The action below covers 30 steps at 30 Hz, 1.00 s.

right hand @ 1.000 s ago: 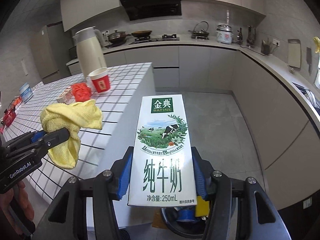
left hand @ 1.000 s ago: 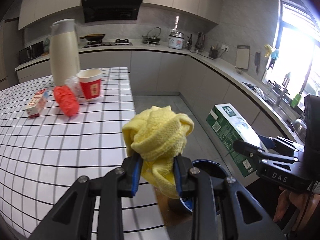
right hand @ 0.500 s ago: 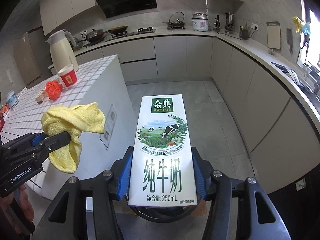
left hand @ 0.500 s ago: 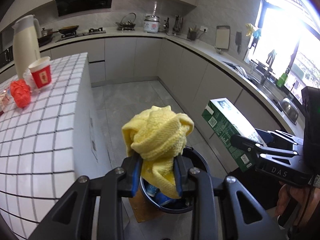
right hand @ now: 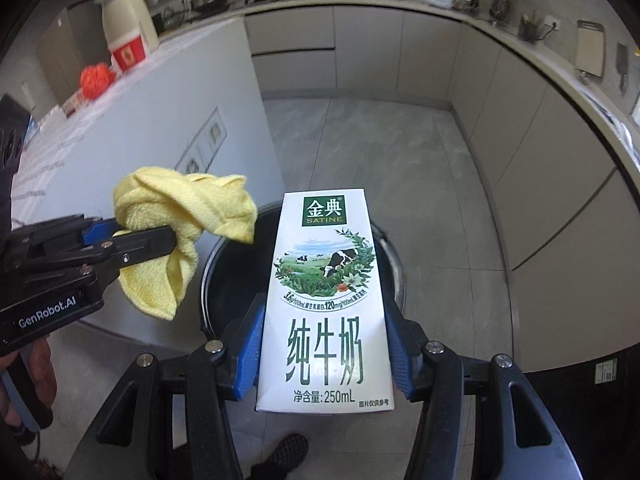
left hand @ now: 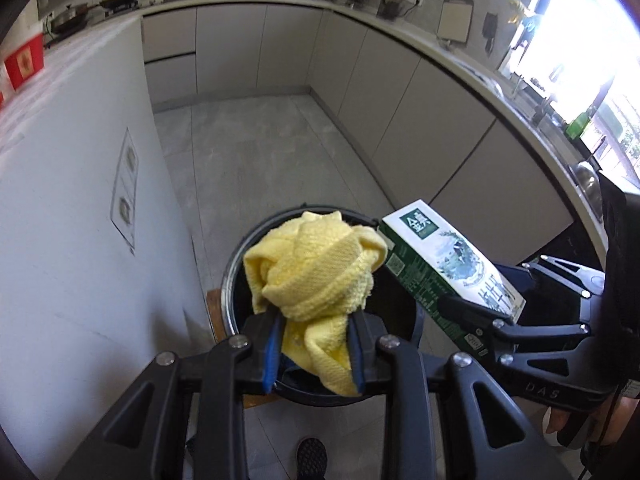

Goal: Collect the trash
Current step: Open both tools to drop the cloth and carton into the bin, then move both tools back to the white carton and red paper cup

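Observation:
My left gripper [left hand: 316, 348] is shut on a crumpled yellow cloth [left hand: 316, 272] and holds it over the open black trash bin [left hand: 236, 256] on the floor. It also shows in the right wrist view [right hand: 144, 240] with the yellow cloth [right hand: 180, 216]. My right gripper [right hand: 324, 344] is shut on a white and green milk carton [right hand: 326, 300], held upright over the trash bin [right hand: 216, 264]. In the left wrist view the milk carton [left hand: 444, 264] sits at the bin's right rim, in my right gripper [left hand: 476, 312].
A white kitchen island [left hand: 60, 200] stands close on the left, with a red cup [right hand: 128, 54], a red mesh ball [right hand: 96, 78] and a cream jug [right hand: 120, 12] on top. Grey cabinets [left hand: 440, 120] line the back and right. Grey floor [left hand: 260, 152] lies beyond the bin.
Both grippers have moved down and away from the island top toward the floor. The bin now lies directly under the cloth and the carton. Both grips are unchanged.

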### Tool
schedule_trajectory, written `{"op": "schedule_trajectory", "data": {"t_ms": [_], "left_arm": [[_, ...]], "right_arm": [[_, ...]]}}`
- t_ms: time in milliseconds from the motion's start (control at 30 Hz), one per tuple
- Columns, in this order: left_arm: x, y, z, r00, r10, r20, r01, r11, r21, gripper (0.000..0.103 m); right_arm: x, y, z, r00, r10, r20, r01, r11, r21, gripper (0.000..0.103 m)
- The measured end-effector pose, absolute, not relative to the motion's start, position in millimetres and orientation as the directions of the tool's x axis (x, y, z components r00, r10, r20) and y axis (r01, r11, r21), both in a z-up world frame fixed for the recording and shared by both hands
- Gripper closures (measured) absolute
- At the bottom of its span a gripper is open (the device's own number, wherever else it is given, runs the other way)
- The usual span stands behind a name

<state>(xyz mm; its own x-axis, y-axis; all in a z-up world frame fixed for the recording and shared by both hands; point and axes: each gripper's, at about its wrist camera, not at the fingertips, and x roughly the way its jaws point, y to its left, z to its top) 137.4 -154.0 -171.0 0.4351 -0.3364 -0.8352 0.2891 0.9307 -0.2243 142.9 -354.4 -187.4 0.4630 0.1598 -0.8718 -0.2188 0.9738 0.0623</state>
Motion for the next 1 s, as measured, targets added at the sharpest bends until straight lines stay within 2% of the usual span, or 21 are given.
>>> {"op": "schedule_trajectory", "data": {"t_ms": [267, 333, 400, 433, 467, 500, 533, 667, 1000], "left_arm": [[150, -162, -205, 0.383, -0.306, -0.871, 0.249, 0.943, -0.222, 0.071], [157, -163, -212, 0.366, -0.298, -0.882, 0.239, 0.946, -0.220, 0.059], [157, -161, -212, 0.394, -0.248, -0.885, 0.202, 0.963, -0.180, 0.026], [155, -158, -208, 0.423, -0.225, -0.877, 0.185, 0.970, -0.160, 0.022], [154, -155, -206, 0.441, -0.209, -0.873, 0.175, 0.974, -0.144, 0.015], [154, -155, -205, 0.449, -0.200, -0.871, 0.171, 0.976, -0.136, 0.011], [154, -152, -204, 0.455, -0.193, -0.869, 0.168, 0.977, -0.129, 0.002], [154, -154, -204, 0.457, -0.177, -0.872, 0.176, 0.979, -0.107, 0.000], [158, -167, -200, 0.456, -0.168, -0.874, 0.193, 0.977, -0.088, 0.000]], "right_arm": [[171, -354, -237, 0.376, 0.189, -0.907, -0.305, 0.950, 0.072, 0.046], [179, -350, -250, 0.351, 0.194, -0.916, -0.329, 0.941, 0.073, 0.046], [187, -345, -264, 0.332, 0.162, -0.929, -0.363, 0.931, 0.033, 0.043], [189, -346, -268, 0.353, 0.120, -0.928, -0.359, 0.933, -0.016, 0.037], [190, -351, -270, 0.366, 0.100, -0.925, -0.350, 0.936, -0.038, 0.018], [193, -357, -271, 0.380, 0.089, -0.921, -0.333, 0.942, -0.046, 0.003], [195, -365, -270, 0.396, 0.071, -0.915, -0.301, 0.952, -0.057, 0.000], [204, -389, -274, 0.361, 0.009, -0.932, -0.197, 0.978, -0.067, 0.000], [205, -405, -267, 0.359, 0.036, -0.932, -0.138, 0.990, -0.015, 0.000]]}}
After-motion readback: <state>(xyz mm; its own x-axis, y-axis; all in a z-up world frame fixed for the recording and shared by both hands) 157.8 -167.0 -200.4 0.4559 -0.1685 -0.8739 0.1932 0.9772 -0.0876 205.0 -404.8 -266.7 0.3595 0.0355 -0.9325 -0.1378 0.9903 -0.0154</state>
